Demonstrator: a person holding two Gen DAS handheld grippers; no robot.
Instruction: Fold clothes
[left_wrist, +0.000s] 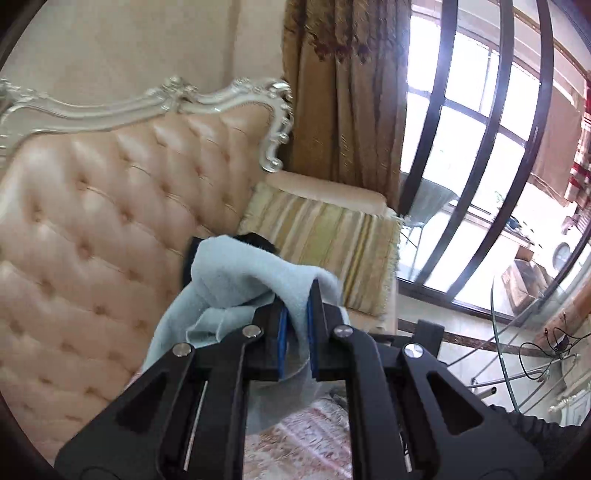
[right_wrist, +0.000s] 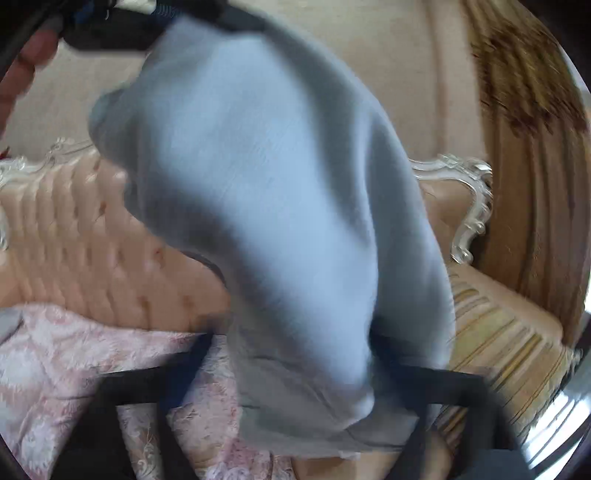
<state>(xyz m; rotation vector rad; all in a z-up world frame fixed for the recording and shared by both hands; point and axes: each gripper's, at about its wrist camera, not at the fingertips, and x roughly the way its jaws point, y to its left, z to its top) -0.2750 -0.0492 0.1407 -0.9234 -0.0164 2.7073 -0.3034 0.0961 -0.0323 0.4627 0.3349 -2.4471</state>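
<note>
Two blue-padded fingers of the left gripper (left_wrist: 295, 317) stand nearly together, pinching a fold of the pale blue garment (left_wrist: 236, 280); the cloth bunches over the fingertips and drapes down to the left in front of the sofa. In the right wrist view the right gripper (right_wrist: 295, 365) is blurred and mostly buried under the same garment (right_wrist: 266, 206); its jaws are closed, and the cloth falls right across where the fingertips would be, though whether the pads actually bite it cannot be made out.

The garment is a soft, fleecy light blue fabric with a hemmed edge at its lower end, held up in the air between the two grippers, above the seat of the sofa. It hangs as one long, loosely folded mass, and fills most of the right wrist view, hiding much of the sofa behind it.

Behind the garment rises the sofa's tufted peach backrest (left_wrist: 92, 229) with a carved silver-white frame. A pink patterned cover (right_wrist: 66, 354) lies on the sofa seat below the cloth. A striped throw (left_wrist: 325, 236) covers the sofa's arm, and a brown curtain (left_wrist: 332, 92) hangs just beyond that arm beside a dark-framed window (left_wrist: 472, 147). A hand (right_wrist: 26, 70) shows at the upper left of the right wrist view, above the sofa.
</note>
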